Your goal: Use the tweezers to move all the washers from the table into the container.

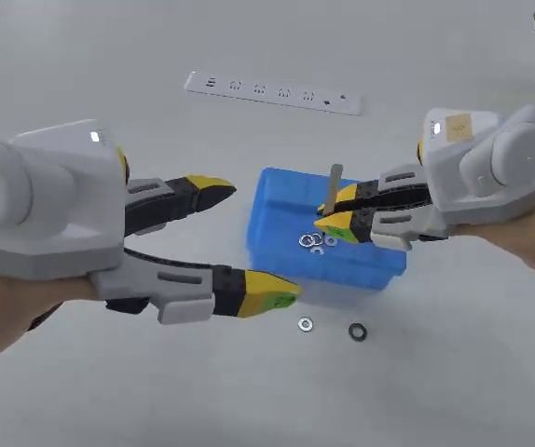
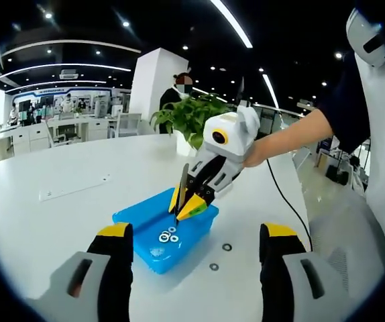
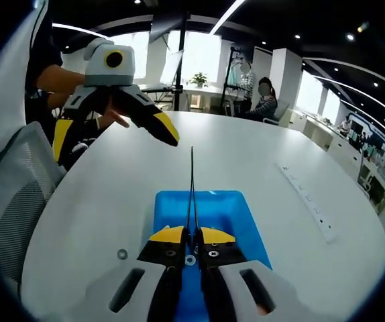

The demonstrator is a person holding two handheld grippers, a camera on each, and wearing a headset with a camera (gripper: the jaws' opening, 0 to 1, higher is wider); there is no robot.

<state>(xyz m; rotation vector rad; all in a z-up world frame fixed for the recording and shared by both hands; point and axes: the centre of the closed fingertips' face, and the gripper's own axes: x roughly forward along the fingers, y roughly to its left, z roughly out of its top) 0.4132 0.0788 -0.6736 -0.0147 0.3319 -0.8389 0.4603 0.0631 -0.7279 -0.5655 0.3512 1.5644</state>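
The blue container [image 1: 291, 200] sits mid-table with several washers [image 1: 314, 242] inside. My right gripper [image 1: 335, 221] hangs over it, shut on the grey tweezers [image 1: 333, 189], which stand steeply. From the left gripper view the tweezers [image 2: 182, 188] point down at the washers in the container [image 2: 169, 235]. A silver washer [image 1: 306, 324] and a black washer [image 1: 358, 331] lie on the table in front of the container. My left gripper [image 1: 249, 242] is open and holds nothing, just left of the container. The right gripper view shows its own jaws [image 3: 191, 236] closed on the tweezers [image 3: 192, 188].
A white power strip [image 1: 272, 93] lies at the far side of the table. A grey mesh chair [image 3: 11, 188] stands at the table's edge. A potted plant [image 2: 189, 117] and a person stand beyond the table.
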